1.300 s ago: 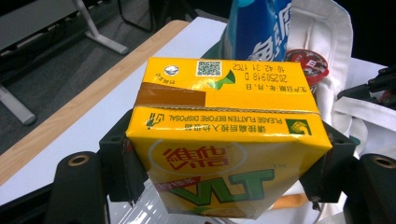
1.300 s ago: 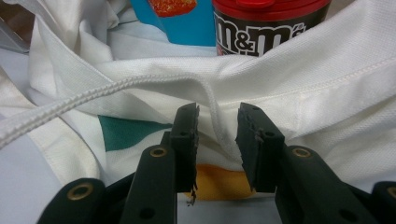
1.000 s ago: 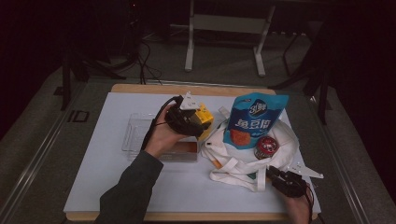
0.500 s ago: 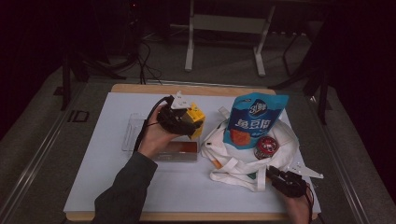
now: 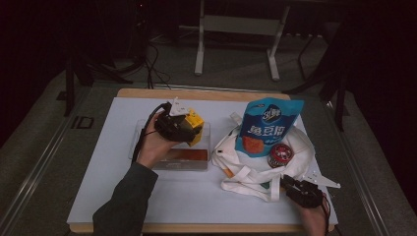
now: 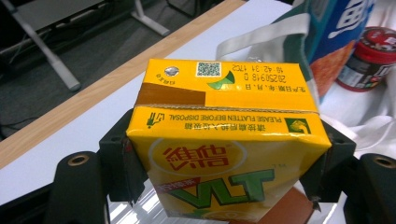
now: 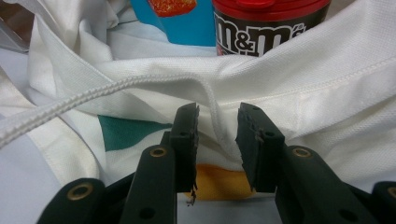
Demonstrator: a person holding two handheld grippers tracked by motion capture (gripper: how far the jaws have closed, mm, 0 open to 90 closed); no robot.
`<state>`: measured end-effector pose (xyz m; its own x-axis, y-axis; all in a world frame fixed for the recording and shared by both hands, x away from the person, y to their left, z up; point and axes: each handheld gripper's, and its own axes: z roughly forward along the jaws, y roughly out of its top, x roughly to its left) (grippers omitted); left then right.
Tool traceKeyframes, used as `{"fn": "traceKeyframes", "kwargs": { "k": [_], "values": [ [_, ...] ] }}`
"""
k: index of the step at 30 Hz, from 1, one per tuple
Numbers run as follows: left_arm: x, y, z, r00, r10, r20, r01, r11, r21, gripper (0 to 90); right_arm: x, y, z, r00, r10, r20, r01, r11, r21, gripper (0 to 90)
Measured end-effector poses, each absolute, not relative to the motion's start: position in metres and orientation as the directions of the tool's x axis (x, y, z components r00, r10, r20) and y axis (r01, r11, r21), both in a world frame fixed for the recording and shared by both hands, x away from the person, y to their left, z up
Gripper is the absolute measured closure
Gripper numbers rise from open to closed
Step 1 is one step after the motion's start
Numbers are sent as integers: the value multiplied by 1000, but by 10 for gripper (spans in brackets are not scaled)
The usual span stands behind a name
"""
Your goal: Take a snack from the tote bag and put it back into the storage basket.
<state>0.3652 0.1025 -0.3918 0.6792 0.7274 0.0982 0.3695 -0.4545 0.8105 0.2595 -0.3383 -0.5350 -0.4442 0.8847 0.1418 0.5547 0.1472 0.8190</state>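
One item, the yellow VLT drink carton (image 6: 227,154), is clamped in the left tongs (image 5: 189,129) above the clear tray (image 5: 169,160), while the snack pouch (image 5: 265,125) and M&M's jar (image 5: 281,155) remain in the tote bag (image 5: 255,172), its hem between the half-open right tongs (image 7: 217,140), grip uncertain.

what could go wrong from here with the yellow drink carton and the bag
1. The left gripper holds the yellow drink carton only by its two narrow sides, above the clear container; it might slip or dent.
2. The right gripper has the white bag fabric between its jaws; a tug could topple the upright blue pouch or roll the red-lidded tub.
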Motion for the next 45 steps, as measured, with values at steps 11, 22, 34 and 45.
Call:
{"fn": "traceKeyframes", "kwargs": {
  "k": [11,22,34,45],
  "values": [
    [366,125,-392,627,773,99,393,-424,816,288,259,-338,-535,-444,885,141,554,148,819,681],
    [367,146,-396,571,816,94,424,-390,818,288,259,-338,-535,-444,885,141,553,147,820,681],
    [370,159,-413,512,854,91,467,-365,805,288,259,-338,-535,-445,885,139,552,149,821,681],
    [372,174,-431,449,890,79,509,-327,796,287,259,-338,-535,-444,885,138,551,148,821,680]
  ]
}}
